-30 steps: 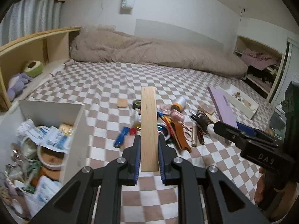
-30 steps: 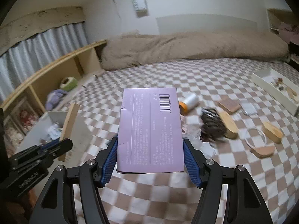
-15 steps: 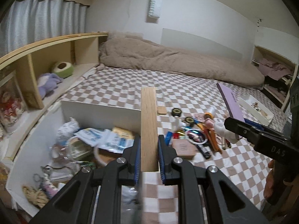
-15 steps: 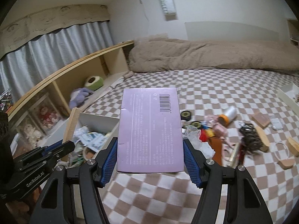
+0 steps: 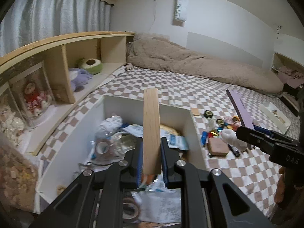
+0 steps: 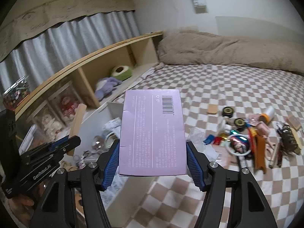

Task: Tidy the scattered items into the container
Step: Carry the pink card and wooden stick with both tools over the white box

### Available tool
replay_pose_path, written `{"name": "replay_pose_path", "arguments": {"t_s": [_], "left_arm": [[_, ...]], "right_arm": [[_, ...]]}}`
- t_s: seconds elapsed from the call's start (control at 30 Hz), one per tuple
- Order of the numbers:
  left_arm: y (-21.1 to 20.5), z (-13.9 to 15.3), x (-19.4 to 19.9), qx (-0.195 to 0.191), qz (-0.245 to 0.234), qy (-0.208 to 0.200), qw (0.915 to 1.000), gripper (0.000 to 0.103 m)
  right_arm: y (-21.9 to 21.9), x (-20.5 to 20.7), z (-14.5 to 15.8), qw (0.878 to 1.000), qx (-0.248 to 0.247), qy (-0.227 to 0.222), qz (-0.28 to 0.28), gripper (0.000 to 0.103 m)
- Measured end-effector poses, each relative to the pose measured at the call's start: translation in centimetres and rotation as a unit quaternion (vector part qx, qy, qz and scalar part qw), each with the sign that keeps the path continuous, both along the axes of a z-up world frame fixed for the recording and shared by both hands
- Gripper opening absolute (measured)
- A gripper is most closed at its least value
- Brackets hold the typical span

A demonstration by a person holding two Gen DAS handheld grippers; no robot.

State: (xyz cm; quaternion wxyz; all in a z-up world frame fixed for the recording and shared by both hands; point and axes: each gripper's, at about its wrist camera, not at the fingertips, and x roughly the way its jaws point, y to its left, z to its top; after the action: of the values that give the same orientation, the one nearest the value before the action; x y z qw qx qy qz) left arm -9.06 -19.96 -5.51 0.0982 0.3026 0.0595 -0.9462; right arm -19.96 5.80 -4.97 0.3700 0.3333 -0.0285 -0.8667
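Soft, even indoor light is filling both views, casting no hard shadows. Fisheye distortion is bending the edges, corners are going black, and motion blur is smearing the lower clutter.

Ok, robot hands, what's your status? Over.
Left gripper shut on flat wooden strip. Right gripper shut on lilac cardboard box. White bin cluttered.

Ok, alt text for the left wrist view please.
The left gripper clamps a flat wooden strip upright over a white container already full of clutter. To the right, small items lie scattered on a checkered bedspread.
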Motion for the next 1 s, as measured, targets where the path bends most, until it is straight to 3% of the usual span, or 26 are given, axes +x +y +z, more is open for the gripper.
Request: {"name": "replay_pose_path", "arguments": {"t_s": [0.53, 1.0], "left_arm": [[-5.1, -2.5, 2.0, -0.038, 0.037, -0.038, 0.9979, 0.017], [-6.8, -3.7, 2.2, -0.025, 0.043, -0.053, 0.9974, 0.017]], "right_arm": [[-6.8, 3.0, -0.5, 0.996, 0.038, 0.004, 0.079, 0.067], [-9.2, 3.2, -1.4, 0.994, 0.045, -0.008, 0.099, 0.067]]}}
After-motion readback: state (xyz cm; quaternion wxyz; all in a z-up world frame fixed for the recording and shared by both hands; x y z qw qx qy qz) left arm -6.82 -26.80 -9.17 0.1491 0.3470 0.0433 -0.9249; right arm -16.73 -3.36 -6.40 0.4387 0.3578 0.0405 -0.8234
